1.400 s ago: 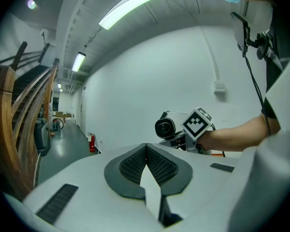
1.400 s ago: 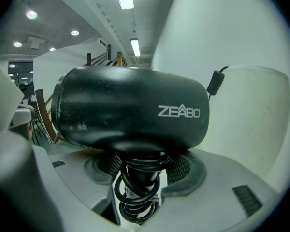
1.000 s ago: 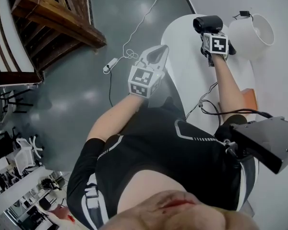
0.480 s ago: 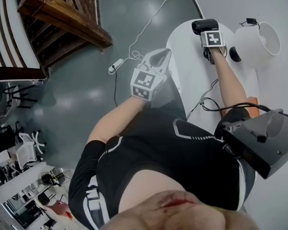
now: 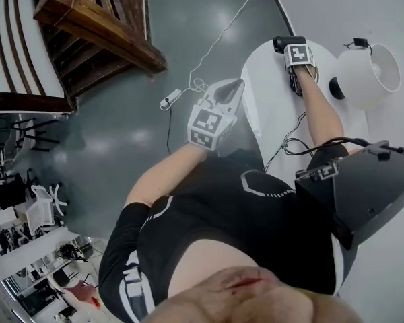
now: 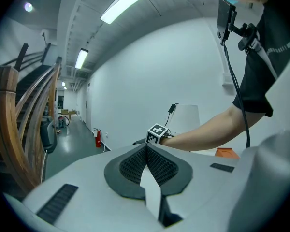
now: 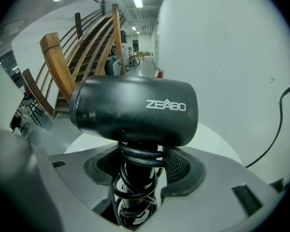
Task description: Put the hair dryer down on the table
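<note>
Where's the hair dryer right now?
The hair dryer is held by its cord-wrapped handle in the right gripper, at the head view's upper right, at the table's far end, left of the lamp.

Left claw point(image 6: 146, 148), jaws together and empty, faces an outstretched forearm point(image 6: 208, 132).

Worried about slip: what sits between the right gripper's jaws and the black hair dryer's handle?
The coiled black cord of the black hair dryer, wound round the handle; the right gripper view shows it.
</note>
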The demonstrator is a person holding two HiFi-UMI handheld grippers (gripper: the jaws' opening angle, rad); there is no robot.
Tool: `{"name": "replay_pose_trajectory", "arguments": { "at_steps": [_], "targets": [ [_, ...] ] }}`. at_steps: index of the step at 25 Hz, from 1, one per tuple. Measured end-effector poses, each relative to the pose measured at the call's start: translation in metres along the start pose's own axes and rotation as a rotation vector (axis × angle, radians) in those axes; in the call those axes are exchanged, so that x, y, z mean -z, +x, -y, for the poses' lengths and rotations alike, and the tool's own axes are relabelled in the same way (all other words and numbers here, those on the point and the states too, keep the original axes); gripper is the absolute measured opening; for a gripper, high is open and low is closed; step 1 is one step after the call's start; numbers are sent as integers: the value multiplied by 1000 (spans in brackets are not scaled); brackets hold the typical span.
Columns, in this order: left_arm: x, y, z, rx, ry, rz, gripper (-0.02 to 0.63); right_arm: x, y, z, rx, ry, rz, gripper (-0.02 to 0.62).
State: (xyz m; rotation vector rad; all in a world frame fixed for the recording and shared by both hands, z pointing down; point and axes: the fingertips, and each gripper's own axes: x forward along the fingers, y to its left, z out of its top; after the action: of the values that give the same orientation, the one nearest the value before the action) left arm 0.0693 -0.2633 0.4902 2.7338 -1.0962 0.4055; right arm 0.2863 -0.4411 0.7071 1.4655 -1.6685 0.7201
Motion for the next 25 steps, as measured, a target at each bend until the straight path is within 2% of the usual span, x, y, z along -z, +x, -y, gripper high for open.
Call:
{"name": "replay_pose_trajectory", "arguments": {
  "at_steps": [6,19,23,25],
  "targets": [
    [9,1,-11,-22,5,-22,32,10,37,-12,-80,54,-75,261],
    [21,-1,-29,-36,14,-53,32,2,70,-8,-82,105,-97,261],
    [20,-3,-32,-43,14,-43,32,3,72,-1,-49,59,-122,262],
    [20,-5,-33,-43,14,-41,32,4,73,-5,-59,69,-120,262]
  ]
}}
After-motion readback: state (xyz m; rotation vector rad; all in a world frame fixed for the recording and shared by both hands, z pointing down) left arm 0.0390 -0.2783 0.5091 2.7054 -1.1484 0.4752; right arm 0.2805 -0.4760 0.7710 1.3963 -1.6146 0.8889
